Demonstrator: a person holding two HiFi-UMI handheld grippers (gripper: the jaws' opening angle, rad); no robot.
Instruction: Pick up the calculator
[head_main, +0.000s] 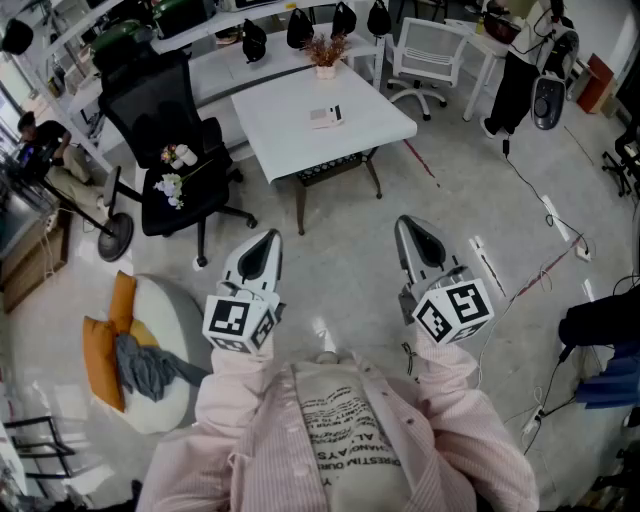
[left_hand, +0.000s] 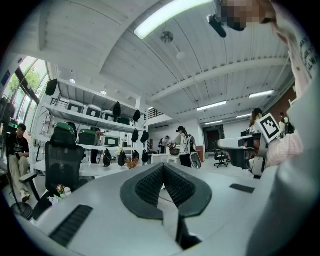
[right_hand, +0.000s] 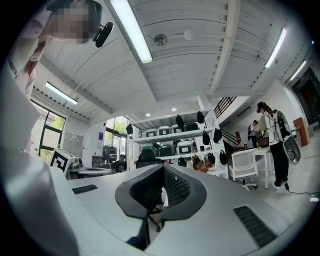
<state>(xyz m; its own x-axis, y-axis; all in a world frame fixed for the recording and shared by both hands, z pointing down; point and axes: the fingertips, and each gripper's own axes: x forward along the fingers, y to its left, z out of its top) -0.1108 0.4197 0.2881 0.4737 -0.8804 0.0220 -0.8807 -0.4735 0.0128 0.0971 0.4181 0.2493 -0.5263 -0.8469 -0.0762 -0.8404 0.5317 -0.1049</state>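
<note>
square white table (head_main: 285, 125) with flat calculator (head_main: 327, 116); left hand-held gripper (head_main: 267, 240) and right hand-held gripper (head_main: 409, 227) closed, empty

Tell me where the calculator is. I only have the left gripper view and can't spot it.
Observer: In the head view the calculator lies on the white table, just in front of a small potted plant.
Operator: Right gripper state?
Observer: The right gripper is shut, with nothing between its jaws.
Operator: How close are we?
Observer: Not close. The left gripper and the right are both held near the person's body, with open floor between them and the table.
</note>
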